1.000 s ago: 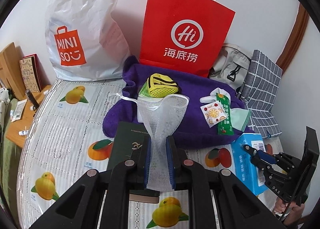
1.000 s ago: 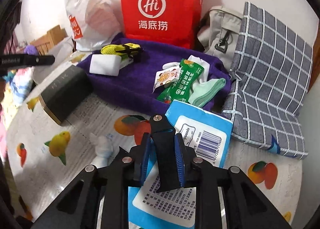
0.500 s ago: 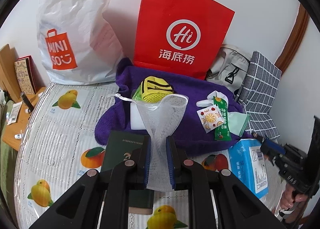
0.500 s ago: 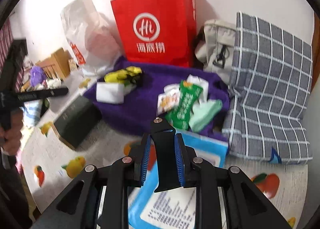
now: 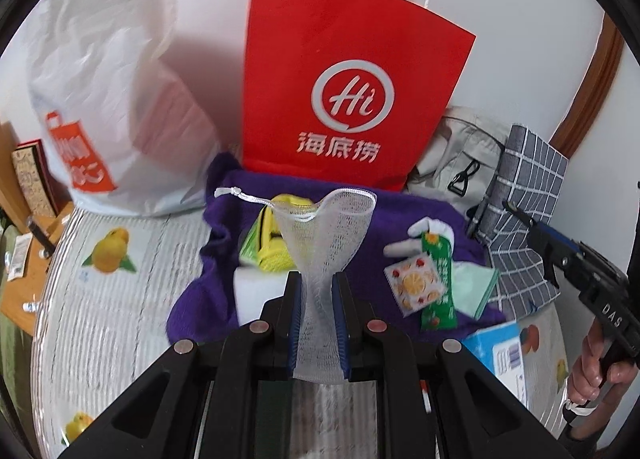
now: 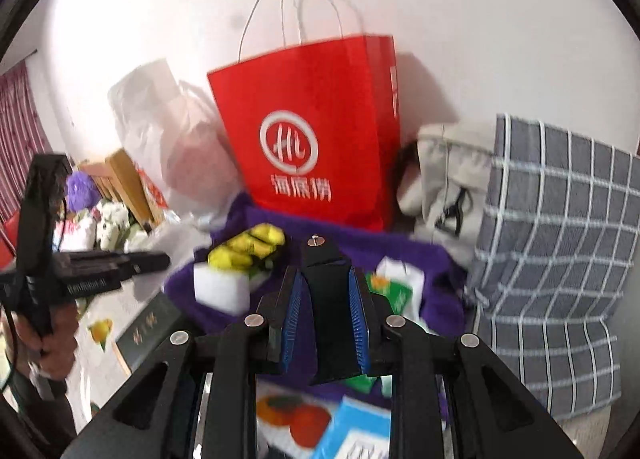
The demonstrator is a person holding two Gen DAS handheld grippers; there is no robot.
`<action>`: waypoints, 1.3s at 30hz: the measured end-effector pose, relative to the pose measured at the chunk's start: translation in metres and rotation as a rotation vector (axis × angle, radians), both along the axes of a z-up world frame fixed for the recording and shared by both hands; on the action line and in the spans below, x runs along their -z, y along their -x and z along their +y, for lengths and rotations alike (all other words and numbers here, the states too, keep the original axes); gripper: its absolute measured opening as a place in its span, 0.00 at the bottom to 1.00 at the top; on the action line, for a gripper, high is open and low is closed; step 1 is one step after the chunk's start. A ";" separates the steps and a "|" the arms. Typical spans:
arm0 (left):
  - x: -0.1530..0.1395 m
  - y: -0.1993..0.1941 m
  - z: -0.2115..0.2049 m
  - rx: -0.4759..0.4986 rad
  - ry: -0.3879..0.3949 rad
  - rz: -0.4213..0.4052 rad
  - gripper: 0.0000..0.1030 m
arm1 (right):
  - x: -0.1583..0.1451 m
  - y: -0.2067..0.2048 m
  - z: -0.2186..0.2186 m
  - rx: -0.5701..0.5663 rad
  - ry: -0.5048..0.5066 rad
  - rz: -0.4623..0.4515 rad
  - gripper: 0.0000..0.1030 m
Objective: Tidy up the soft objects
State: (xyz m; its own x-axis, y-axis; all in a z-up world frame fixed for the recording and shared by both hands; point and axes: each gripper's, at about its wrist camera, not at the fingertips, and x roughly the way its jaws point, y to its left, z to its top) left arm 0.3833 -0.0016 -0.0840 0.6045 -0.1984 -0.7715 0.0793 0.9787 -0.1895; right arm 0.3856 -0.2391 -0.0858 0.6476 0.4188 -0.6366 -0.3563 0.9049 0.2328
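My left gripper (image 5: 318, 295) is shut on a white mesh drawstring pouch (image 5: 326, 231) and holds it up in front of the purple towel (image 5: 400, 219). On the towel lie a yellow mesh item (image 5: 272, 247), a white sponge block (image 5: 250, 293), snack packets (image 5: 424, 283) and a mint cloth (image 5: 476, 287). My right gripper (image 6: 325, 299) is shut on a black wedge-shaped piece (image 6: 326, 291), raised above the towel (image 6: 424, 259). It shows at the right edge of the left wrist view (image 5: 560, 255).
A red paper bag (image 5: 352, 79) and a white plastic bag (image 5: 104, 99) stand against the wall. A beige bag (image 5: 460, 155) and a grey checked bag (image 6: 560, 239) sit right. A blue tissue pack (image 5: 500, 347) and a dark box (image 6: 148, 327) lie on the fruit-print tablecloth (image 5: 112, 299).
Both grippers have risen and moved toward the red bag. The left still holds the pouch; the right has lifted away from the blue tissue pack.
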 end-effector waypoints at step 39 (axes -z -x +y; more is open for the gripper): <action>0.087 -0.079 -0.053 0.104 0.103 0.205 0.31 | 0.101 -0.060 -0.006 0.069 0.045 0.227 0.47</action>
